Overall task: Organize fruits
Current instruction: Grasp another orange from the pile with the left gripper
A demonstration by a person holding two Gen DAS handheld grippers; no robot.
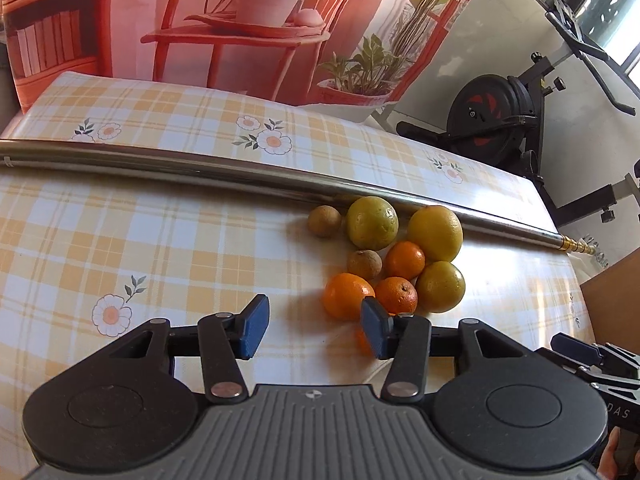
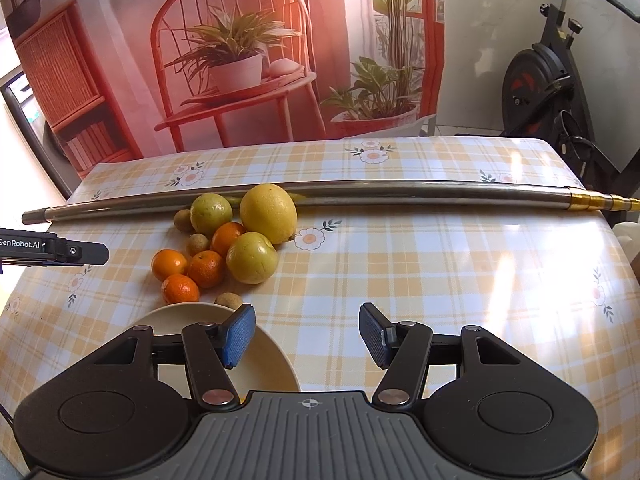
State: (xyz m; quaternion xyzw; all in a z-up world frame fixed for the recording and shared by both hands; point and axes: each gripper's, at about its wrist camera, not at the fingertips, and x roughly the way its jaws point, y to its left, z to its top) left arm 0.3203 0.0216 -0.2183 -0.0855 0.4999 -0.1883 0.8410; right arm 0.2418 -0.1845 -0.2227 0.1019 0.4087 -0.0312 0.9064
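1. The desk [image 2: 440, 280] wears a yellow plaid cloth with daisies.
2. A metal pole [image 2: 360, 194] lies across its far part.
3. Left of centre sits a fruit pile [image 2: 224, 240].
4. A cream plate [image 2: 264, 364] rests at lower left.

Behind the bench [image 2: 400, 280], which has a yellow plaid cloth with little daisies, hangs a big printed backdrop [image 2: 240, 60]: a red chair, potted plants, a rattan cabinet with books, all in warm reddish tones. To the right of it is a plain white wall [image 1: 480, 60], and a black exercise bike [image 2: 548, 80] is parked in front. There's a window [image 1: 616, 4] at far right, and sunlight makes bright patches on the cloth.
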